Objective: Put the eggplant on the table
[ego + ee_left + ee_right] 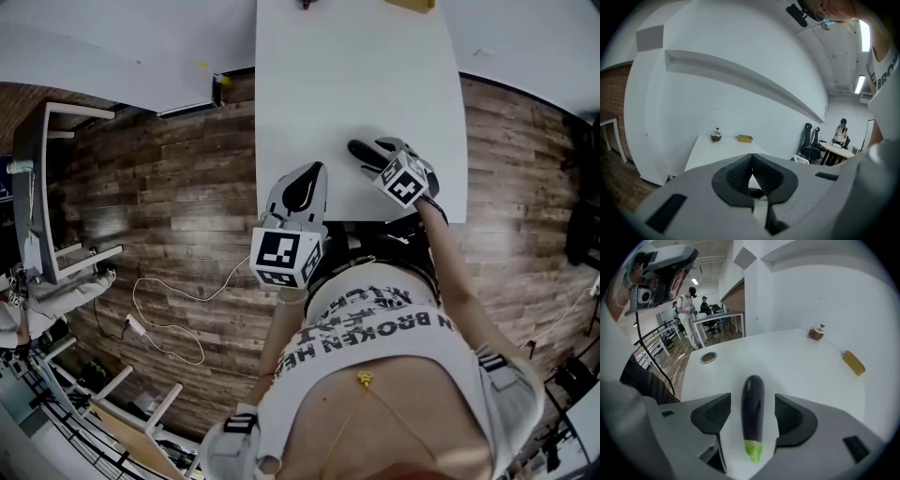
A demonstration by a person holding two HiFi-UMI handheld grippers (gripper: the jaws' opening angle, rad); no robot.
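A dark purple eggplant (753, 408) with a green stem end lies on the white table (787, 357), lengthwise between the jaws of my right gripper (752, 401). Those jaws stand open, with a gap on each side of it. In the head view the eggplant (360, 150) sits near the table's (356, 75) front edge, just ahead of the right gripper (377, 161). My left gripper (307, 180) hovers at the table's front edge, left of the eggplant. Its pads (740, 173) meet with nothing between them.
At the table's far end stand a small brown coconut-like object (816, 333) and a flat yellow block (854, 363). A round grommet (708, 357) sits in the tabletop. A white cable (169, 319) lies on the wooden floor at left. People stand at desks in the background.
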